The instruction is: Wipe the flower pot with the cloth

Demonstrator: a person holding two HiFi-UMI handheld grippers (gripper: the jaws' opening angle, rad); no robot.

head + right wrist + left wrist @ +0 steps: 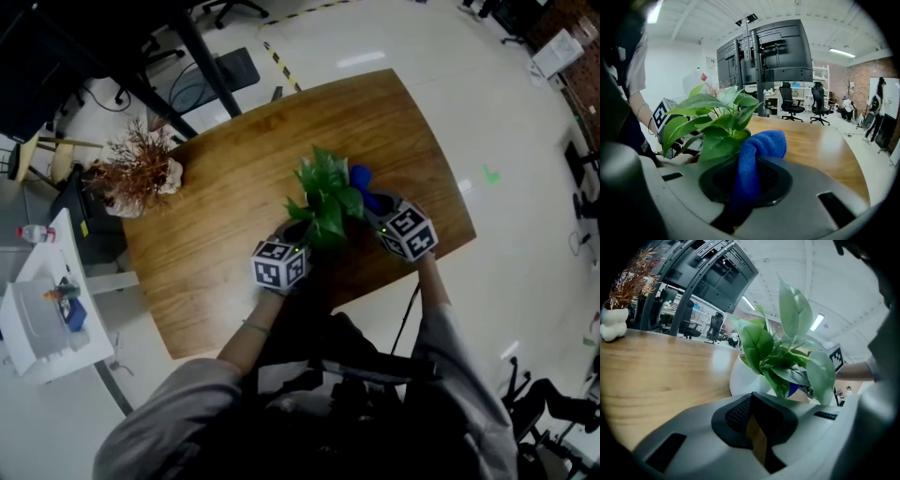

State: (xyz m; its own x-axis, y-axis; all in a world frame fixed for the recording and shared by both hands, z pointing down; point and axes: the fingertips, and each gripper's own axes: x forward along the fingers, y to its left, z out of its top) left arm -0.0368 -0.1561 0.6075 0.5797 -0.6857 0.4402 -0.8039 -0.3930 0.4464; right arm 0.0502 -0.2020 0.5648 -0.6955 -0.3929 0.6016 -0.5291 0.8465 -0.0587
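Note:
A leafy green plant [323, 197] grows in a white flower pot [743, 378] near the front of the wooden table [225, 178]. My left gripper [292, 244] is close to the pot's near-left side, jaws together with nothing held; in the left gripper view the left gripper [751, 397] points at the pot wall. My right gripper [380, 211] comes in from the pot's right side, shut on a blue cloth [362, 176]. In the right gripper view the cloth [761, 143] sticks up out of the right gripper [749, 166], right next to the leaves [712, 122]. From this side the pot is hidden.
A white vase of dried reddish twigs [141, 173] stands at the table's far left corner, also in the left gripper view as the vase [613, 322]. A white cart [42, 319] is on the floor at the left. Office chairs and dark racks stand beyond the table.

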